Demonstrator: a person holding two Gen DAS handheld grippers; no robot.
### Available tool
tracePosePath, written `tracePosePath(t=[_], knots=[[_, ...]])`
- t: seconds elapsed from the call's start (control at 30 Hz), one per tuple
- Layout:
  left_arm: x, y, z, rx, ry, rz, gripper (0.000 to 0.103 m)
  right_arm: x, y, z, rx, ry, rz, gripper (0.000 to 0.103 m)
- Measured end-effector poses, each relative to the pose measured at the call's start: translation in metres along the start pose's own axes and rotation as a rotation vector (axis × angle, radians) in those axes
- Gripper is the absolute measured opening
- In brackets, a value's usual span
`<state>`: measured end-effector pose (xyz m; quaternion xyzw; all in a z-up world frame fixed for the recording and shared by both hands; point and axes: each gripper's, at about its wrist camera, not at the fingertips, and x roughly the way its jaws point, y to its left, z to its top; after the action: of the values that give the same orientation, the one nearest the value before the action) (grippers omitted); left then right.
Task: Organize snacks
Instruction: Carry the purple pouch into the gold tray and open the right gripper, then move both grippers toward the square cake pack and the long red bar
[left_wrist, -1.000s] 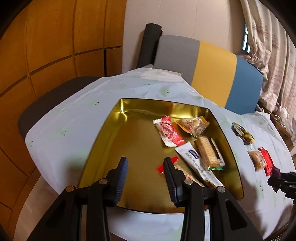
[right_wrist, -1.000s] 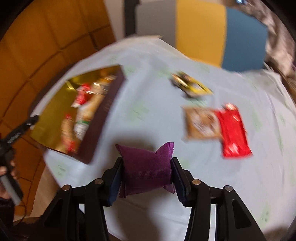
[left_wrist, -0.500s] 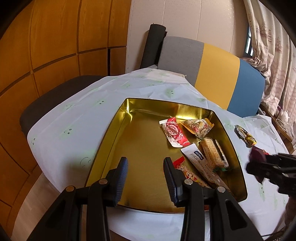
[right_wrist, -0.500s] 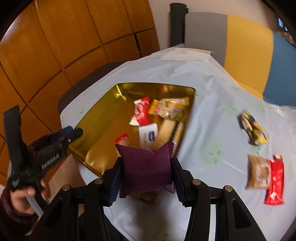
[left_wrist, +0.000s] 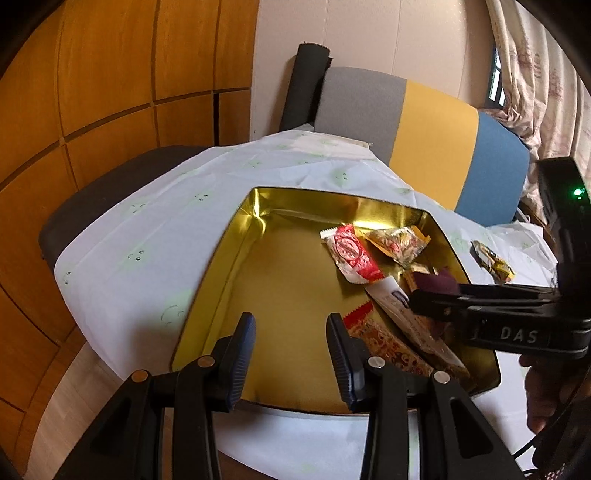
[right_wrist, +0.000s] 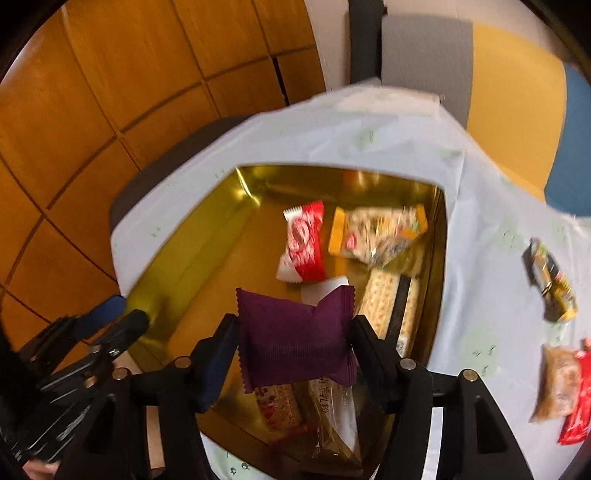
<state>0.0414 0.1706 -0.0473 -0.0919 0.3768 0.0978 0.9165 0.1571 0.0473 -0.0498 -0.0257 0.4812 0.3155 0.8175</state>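
Observation:
A gold tin (left_wrist: 236, 258) (right_wrist: 192, 251) sits on the white-clothed table and holds several snack packets, among them a red-and-white one (left_wrist: 351, 254) (right_wrist: 304, 242) and an orange one (left_wrist: 397, 242) (right_wrist: 376, 230). My right gripper (right_wrist: 293, 341) is shut on a purple snack packet (right_wrist: 295, 341) and holds it above the tin's right half; it shows from the side in the left wrist view (left_wrist: 436, 291), with the purple packet (left_wrist: 437, 283) at its tip. My left gripper (left_wrist: 291, 347) is open and empty over the tin's near edge.
Loose snacks lie on the cloth right of the tin: a yellow-black packet (right_wrist: 552, 288) (left_wrist: 491, 258), a brown packet (right_wrist: 557, 384) and a red packet (right_wrist: 578, 402). A grey, yellow and blue chair back (left_wrist: 424, 133) stands behind the table. Wood panelling (left_wrist: 110, 74) is at left.
My right gripper has carried the purple packet left from the open cloth to above the tin. My left gripper has stayed open at the tin's near edge.

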Motion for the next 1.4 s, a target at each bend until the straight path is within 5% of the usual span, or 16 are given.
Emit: tracePosePath(t=[0.3,0.37,0.43,0.5,1.17,1.4], knots=[[-0.002,-0.009,-0.001,0.02,0.0,-0.011,0.04,-0.013,-0.001,-0.016,0.004,-0.018,0.025,0.071],[-0.003,-0.01,-0.001,0.021,0.0,-0.01,0.04,-0.017,0.002,-0.021,-0.026,-0.016,-0.005,0.068],[-0.004,-0.011,-0.001,0.021,0.001,-0.008,0.04,-0.017,0.005,-0.026,-0.048,-0.014,-0.028,0.051],[-0.005,-0.013,-0.001,0.028,-0.001,-0.007,0.04,-0.018,0.005,-0.03,-0.054,-0.013,-0.037,0.05],[-0.02,-0.027,-0.001,0.08,-0.021,-0.016,0.04,-0.06,0.009,-0.049,-0.085,-0.11,-0.11,0.05],[-0.023,-0.036,-0.001,0.106,-0.025,-0.028,0.04,-0.084,-0.011,-0.055,-0.06,-0.152,-0.155,0.058]])
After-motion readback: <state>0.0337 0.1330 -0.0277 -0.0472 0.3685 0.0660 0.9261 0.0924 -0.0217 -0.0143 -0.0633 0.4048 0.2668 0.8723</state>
